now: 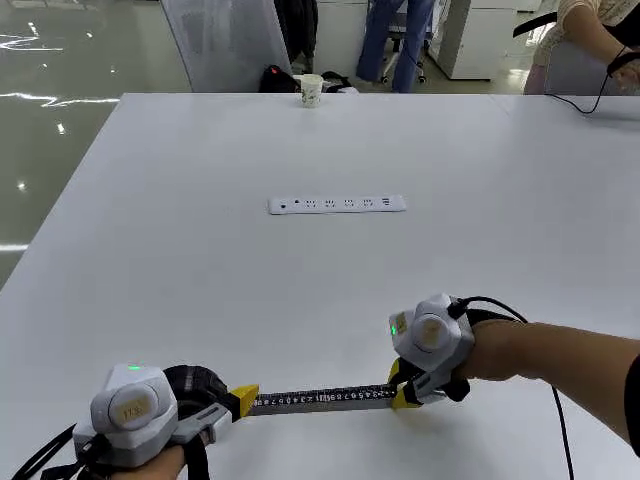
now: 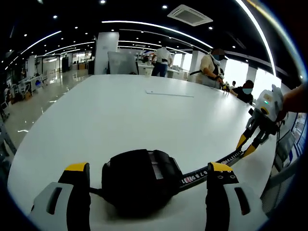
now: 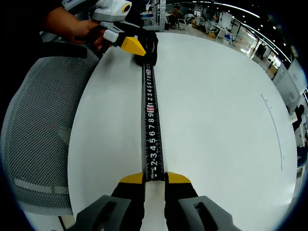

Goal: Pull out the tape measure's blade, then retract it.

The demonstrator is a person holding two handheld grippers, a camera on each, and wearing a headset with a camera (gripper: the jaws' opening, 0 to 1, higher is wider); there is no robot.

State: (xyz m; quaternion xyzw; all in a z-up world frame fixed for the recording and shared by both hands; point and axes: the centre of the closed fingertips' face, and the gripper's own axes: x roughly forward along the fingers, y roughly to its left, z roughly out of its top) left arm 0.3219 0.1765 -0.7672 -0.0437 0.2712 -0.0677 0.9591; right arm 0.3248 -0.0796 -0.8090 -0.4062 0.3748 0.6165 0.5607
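Let's count what we have on the white table (image 1: 180, 250). There is one power strip (image 1: 337, 204), lying flat in the middle, and we place everything else from it. One paper cup (image 1: 311, 90) stands upright well beyond the strip at the far edge. It is the only container here, and we cannot see inside it.

On the near side of the strip, well apart from it, we see one tape measure (image 1: 196, 384). Its black case sits on the table down to the left. One blade (image 1: 320, 400) is drawn out of the case and runs to the right, roughly parallel to the strip. Its printed numbers face up in the right gripper view.

We have two grippers. The left gripper (image 2: 149, 171) has a yellow-tipped jaw on each side of the case. There is a sliver of space on either side, so we cannot tell whether it is squeezing. The right gripper (image 3: 154, 179) is on the near side of the strip, a little to its right. Its jaws are pressed together and pinch the free end of the blade.

In the right gripper view, one grey mesh chair (image 3: 43, 125) sits beside the table's near edge. In the head view, past the cup, one person (image 1: 395, 40) stands, and a second person's arm (image 1: 590, 30) reaches in at the far right corner.
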